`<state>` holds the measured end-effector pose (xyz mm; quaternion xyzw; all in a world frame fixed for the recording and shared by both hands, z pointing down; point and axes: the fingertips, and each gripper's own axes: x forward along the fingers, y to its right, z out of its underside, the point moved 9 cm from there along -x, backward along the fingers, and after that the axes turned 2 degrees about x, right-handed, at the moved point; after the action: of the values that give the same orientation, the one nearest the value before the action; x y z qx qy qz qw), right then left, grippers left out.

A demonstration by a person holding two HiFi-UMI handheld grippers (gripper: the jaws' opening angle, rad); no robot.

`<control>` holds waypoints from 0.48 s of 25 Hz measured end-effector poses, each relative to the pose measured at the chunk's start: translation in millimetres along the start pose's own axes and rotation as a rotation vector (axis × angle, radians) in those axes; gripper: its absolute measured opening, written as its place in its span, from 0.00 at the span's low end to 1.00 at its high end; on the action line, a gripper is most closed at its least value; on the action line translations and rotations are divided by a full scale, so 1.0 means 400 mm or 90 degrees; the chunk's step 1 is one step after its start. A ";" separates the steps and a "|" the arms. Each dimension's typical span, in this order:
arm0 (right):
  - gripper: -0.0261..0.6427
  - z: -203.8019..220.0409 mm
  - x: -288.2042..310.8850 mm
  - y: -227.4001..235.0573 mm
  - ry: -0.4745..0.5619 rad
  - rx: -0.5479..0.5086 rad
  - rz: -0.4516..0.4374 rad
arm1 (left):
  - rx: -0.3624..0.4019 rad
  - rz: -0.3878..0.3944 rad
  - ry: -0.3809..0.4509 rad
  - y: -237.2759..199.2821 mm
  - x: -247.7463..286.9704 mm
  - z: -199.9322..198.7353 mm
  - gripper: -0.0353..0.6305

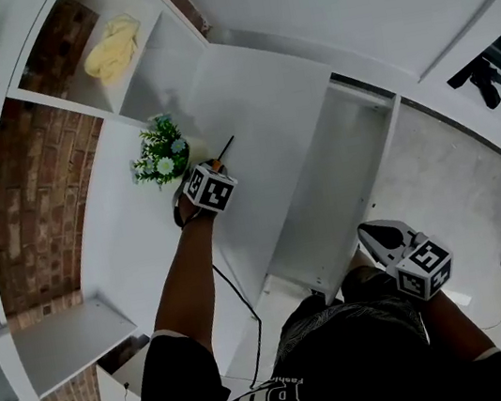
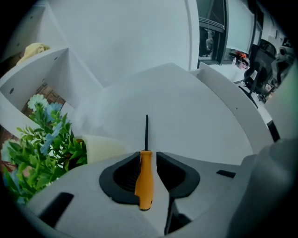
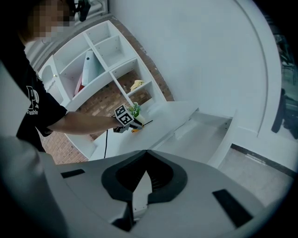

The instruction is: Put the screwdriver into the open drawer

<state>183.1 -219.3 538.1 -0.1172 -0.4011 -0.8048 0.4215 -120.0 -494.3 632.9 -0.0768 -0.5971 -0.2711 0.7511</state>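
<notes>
Left hand-held gripper (image 2: 149, 153) apart around screwdriver (image 2: 145, 181), right hand-held gripper (image 3: 147, 151) closed, open drawer (image 1: 333, 181) beside desktop (image 1: 256, 118)

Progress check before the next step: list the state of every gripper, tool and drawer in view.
screwdriver, lying on the white top, outside the drawer
left gripper, open, jaws astride the handle
right gripper, shut, empty
drawer, open, nothing visible inside
potted plant, upright

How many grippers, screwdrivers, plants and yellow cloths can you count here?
Grippers: 2, left gripper and right gripper
Screwdriver: 1
Plant: 1
Yellow cloth: 1
Total: 5
</notes>
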 end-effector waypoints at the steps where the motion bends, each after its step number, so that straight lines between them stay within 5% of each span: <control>1: 0.04 0.002 -0.002 0.002 0.000 0.002 0.001 | -0.007 0.005 -0.007 -0.006 0.004 0.000 0.21; 12: 0.04 0.012 -0.014 0.032 0.004 0.019 0.008 | -0.025 0.071 -0.040 -0.024 0.012 -0.014 0.18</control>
<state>195.5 -216.4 545.4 -0.1110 -0.4107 -0.7964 0.4297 -119.3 -506.2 633.7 -0.1331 -0.6098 -0.2382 0.7441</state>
